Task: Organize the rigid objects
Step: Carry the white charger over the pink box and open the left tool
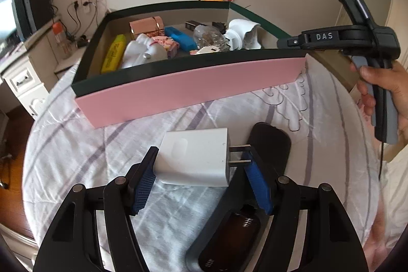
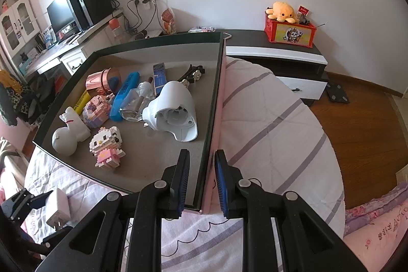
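Note:
A white plug charger lies on the bed between the blue pads of my left gripper; the left pad touches its body and the right pad touches its prongs. It also shows in the right wrist view. A pink box with a dark rim stands behind it, holding several items. My right gripper straddles the box's right wall, one finger inside and one outside, pressed close on it.
A black case and a brown bottle lie on the bed by the charger. The box holds a white hair dryer, a block figure, a white cat figure and a blue case. A black-and-white cabinet stands beyond.

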Tool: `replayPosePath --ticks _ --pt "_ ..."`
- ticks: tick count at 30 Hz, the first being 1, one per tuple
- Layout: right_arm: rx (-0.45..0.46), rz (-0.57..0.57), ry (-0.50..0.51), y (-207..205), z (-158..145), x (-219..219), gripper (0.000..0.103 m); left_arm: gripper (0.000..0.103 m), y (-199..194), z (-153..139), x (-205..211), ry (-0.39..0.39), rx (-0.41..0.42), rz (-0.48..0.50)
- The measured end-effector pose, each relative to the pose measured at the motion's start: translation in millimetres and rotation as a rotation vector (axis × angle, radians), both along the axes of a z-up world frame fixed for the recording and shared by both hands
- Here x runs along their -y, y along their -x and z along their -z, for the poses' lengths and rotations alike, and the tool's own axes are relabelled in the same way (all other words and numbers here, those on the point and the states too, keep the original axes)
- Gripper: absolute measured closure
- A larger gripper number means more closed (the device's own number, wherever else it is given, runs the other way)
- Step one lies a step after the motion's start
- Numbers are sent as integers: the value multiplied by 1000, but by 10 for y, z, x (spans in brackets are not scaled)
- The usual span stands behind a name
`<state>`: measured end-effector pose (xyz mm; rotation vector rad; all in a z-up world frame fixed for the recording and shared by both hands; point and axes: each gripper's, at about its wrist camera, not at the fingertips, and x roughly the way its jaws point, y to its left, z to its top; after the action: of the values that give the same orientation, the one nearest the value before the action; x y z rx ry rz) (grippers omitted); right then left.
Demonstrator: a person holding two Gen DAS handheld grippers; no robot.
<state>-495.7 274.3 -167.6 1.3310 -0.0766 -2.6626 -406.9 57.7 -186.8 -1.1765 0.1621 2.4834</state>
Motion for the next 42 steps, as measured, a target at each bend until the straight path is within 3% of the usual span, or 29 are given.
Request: replayPosePath --ticks 7,22,30,35,42 --pt "-14 8 -49 -37 -24 33 91 35 10 -66 96 36 -32 -46" --pt "-3 2 -59 -26 -38 35 91 35 -27 -268 357 -41 -66 -94" --pt "1 -1 -59 -32 -37 28 91 35 -11 -553 470 -26 -126 -110" --pt "3 -5 -72 -32 -31 39 91 35 277 -803 358 3 -158 -82" --pt "11 -20 -83 -22 -30 45 91 35 899 -877 -18 -33 -87 -8"
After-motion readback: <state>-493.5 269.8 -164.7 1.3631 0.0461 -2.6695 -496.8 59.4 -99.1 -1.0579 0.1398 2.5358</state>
